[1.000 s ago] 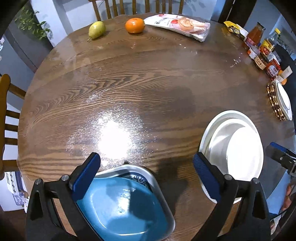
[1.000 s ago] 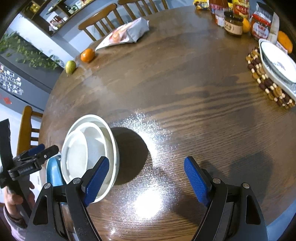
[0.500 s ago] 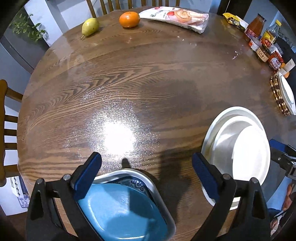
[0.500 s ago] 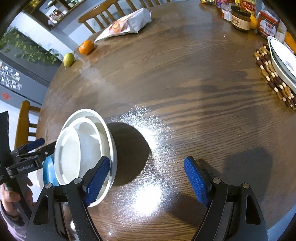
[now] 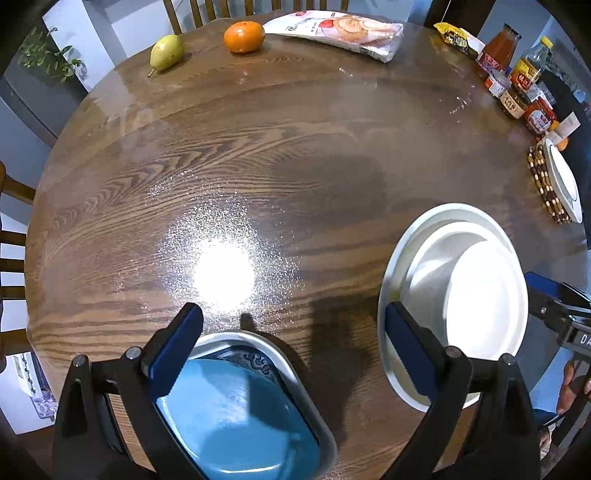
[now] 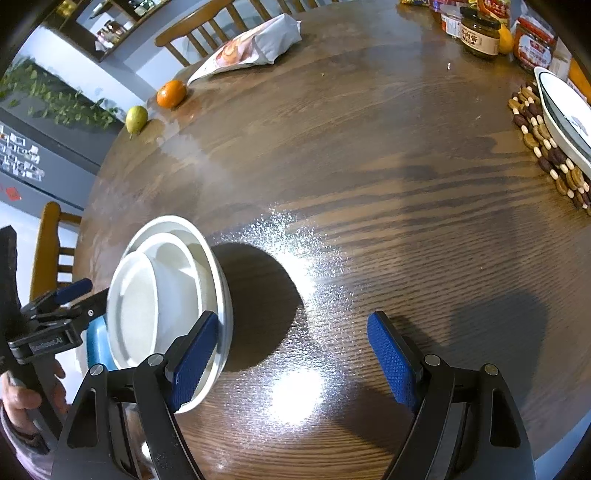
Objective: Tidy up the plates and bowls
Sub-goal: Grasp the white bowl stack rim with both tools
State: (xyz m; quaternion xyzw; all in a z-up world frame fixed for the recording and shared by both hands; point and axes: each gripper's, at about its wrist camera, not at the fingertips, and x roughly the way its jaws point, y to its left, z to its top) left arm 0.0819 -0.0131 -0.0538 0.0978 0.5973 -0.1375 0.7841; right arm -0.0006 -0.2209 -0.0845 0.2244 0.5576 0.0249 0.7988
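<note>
Left tongs (image 5: 291,347) gape wide above the blue dish (image 5: 236,417) at the near edge of the bench (image 5: 258,147). To its right sit the stacked white bowls (image 6: 166,295); right of those, the right tongs (image 6: 291,354) spread wide, holding nothing.

Far ahead of our left hand-held gripper (image 5: 290,339), across the counter (image 5: 258,155), we see a pear (image 5: 166,51), an orange (image 5: 244,36) and a snack bag (image 5: 343,31); jars (image 5: 517,88) stand far right, beside a beaded trivet (image 5: 543,184).
</note>
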